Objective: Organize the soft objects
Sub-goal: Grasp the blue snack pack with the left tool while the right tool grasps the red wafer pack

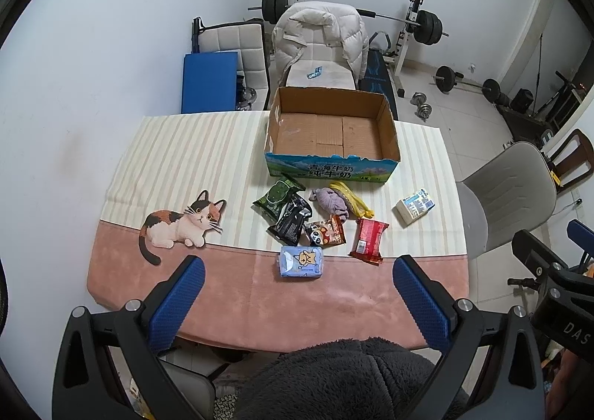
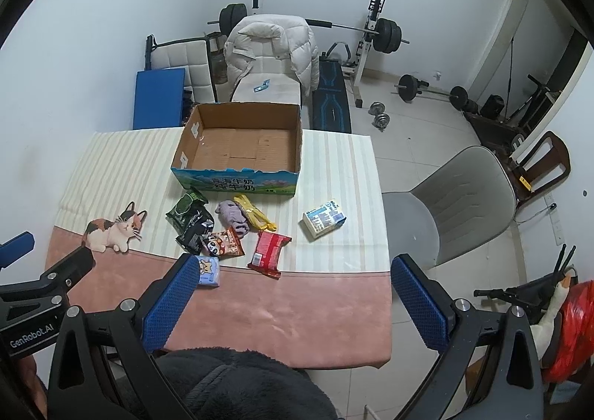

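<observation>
Soft packets (image 1: 293,216) all loose on tablecloth (image 1: 167,160) before cardboard box (image 1: 330,130), none inside, 8 by count: nothing sorted yet. Left gripper (image 1: 299,294) and right gripper (image 2: 293,294) above near edge, jaws apart, holding nothing.

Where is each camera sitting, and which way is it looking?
Left wrist: sits on the left gripper, above the table's near edge, looking forward past its open blue fingers; the right gripper's body shows at the right edge.
Right wrist: sits on the right gripper, further right, facing the same way; its fingers are open and the left gripper's body shows at the left edge.
Both share: the cardboard box with nothing in it, the snack packs, the cat tablecloth.
</observation>
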